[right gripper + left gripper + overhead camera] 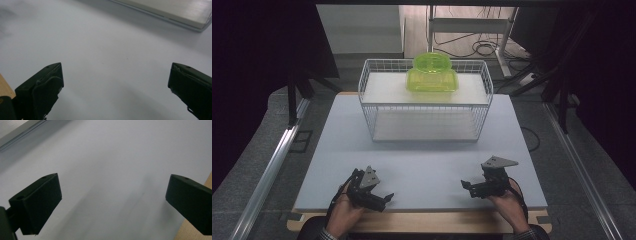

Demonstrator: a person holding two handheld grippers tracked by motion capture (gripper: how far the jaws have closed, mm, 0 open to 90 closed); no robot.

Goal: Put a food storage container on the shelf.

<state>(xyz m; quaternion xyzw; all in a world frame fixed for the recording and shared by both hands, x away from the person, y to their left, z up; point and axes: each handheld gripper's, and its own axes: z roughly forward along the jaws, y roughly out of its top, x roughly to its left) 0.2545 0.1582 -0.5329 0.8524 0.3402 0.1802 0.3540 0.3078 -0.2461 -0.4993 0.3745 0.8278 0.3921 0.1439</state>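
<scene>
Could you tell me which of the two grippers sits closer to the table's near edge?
The left gripper; the right gripper sits slightly farther up the white table.

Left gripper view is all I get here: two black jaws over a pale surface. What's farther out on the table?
Observer: A white wire basket stands at the table's far side.
Operator: Anything in it?
Observer: A bright green plastic container rests on the basket's upper shelf.
Operator: And the other gripper?
Observer: The right gripper sits low near the table's near edge, jaws wide apart, like the left gripper.
</scene>
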